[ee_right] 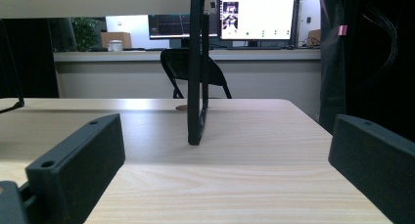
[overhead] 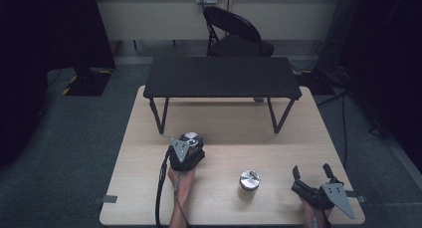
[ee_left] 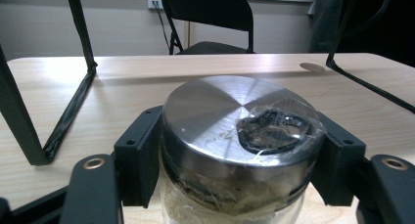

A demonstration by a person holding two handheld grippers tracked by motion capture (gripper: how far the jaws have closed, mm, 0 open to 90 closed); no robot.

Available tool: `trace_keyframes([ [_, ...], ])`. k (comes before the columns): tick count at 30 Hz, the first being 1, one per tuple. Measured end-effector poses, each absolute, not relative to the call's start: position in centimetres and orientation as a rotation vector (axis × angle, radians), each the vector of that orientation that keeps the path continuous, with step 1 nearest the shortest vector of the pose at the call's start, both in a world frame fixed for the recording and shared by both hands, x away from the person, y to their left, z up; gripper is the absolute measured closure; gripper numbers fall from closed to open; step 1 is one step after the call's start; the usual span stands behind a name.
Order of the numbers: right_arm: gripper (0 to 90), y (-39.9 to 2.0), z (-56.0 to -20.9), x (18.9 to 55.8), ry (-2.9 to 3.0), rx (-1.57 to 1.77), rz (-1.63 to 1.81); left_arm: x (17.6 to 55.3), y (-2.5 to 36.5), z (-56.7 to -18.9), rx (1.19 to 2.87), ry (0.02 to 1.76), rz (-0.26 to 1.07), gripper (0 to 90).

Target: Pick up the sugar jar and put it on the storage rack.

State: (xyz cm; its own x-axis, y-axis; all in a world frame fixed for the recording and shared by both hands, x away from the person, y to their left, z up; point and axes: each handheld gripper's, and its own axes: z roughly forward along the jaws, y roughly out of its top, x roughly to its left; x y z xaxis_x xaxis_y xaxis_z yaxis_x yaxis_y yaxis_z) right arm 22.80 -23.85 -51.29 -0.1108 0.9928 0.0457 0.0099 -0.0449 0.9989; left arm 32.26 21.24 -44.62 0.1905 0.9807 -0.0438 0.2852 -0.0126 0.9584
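Observation:
A glass jar [ee_left: 220, 116] with a brushed metal lid stands on the wooden table [overhead: 234, 133] left of the middle. My left gripper [overhead: 190, 141] is shut on it, and in the left gripper view the two black pads [ee_left: 139, 155] press the lid's rim from both sides. Something dark under clear tape is stuck on top of that lid. A second jar with a metal lid [overhead: 249, 180] stands alone near the front edge. At the front right corner, my right gripper [overhead: 311, 169] lies low with its jaws wide apart and nothing between them [ee_right: 225, 160].
A low black stand [overhead: 221, 76] straddles the far half of the table on thin angled legs [ee_right: 196, 87]. Behind the table stands a black folding chair [overhead: 234, 34]. Bare wood lies between the two jars and ahead of my right gripper.

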Motion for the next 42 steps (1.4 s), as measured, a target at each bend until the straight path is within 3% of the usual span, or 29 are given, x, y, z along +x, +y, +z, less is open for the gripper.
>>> trace_keyframes([
  [20,0.0,-23.8,-51.1,22.9,1.287,1.195,1.314,31.9,20.5,-44.4,1.499,1.247,0.914,32.6],
  [42,0.0,-23.8,-51.1,22.9,1.282,1.199,1.312,31.1,20.5,-40.6,1.479,1.188,0.934,32.8],
])
